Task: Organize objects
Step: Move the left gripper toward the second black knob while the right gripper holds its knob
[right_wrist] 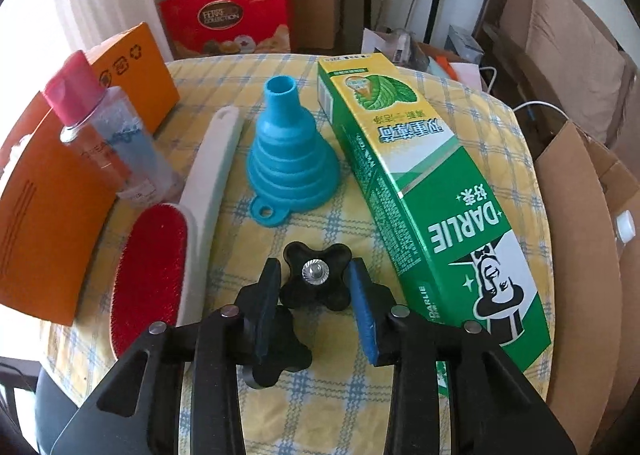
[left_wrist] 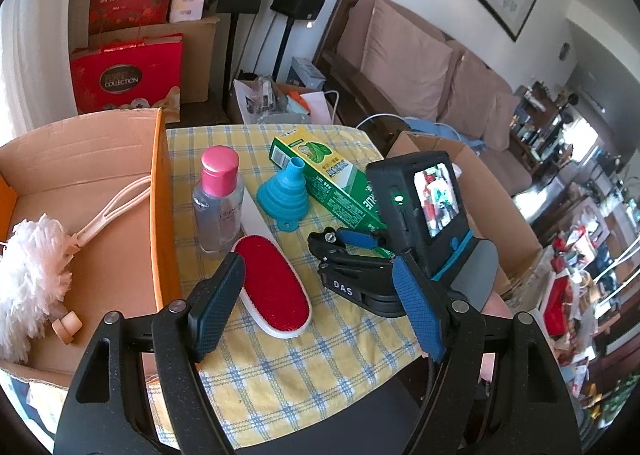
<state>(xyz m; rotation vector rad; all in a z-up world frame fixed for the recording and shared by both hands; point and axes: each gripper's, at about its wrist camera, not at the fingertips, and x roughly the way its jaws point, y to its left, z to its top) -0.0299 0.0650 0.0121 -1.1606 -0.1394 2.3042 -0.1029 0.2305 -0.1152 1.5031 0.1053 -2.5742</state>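
On the yellow checked table lie a red lint brush with a white handle (left_wrist: 276, 287) (right_wrist: 156, 259), a clear bottle with a pink cap (left_wrist: 218, 199) (right_wrist: 108, 135), a blue collapsible funnel (left_wrist: 282, 193) (right_wrist: 286, 159) and a green Darlie toothpaste box (left_wrist: 332, 179) (right_wrist: 424, 195). My left gripper (left_wrist: 316, 307) is open just above the lint brush's near end. My right gripper (right_wrist: 316, 307) (left_wrist: 352, 239) is shut on a black star-shaped knob (right_wrist: 316, 281) low over the table beside the toothpaste box. A second black knob (right_wrist: 276, 351) lies under its left finger.
An open orange cardboard box (left_wrist: 160, 207) (right_wrist: 48, 191) at the table's left holds a white fluffy duster (left_wrist: 36, 267). Another open cardboard box (left_wrist: 492, 191) (right_wrist: 576, 215) stands off the table's right edge. Red gift boxes (right_wrist: 228, 19), speaker stands and a sofa (left_wrist: 420, 67) are behind.
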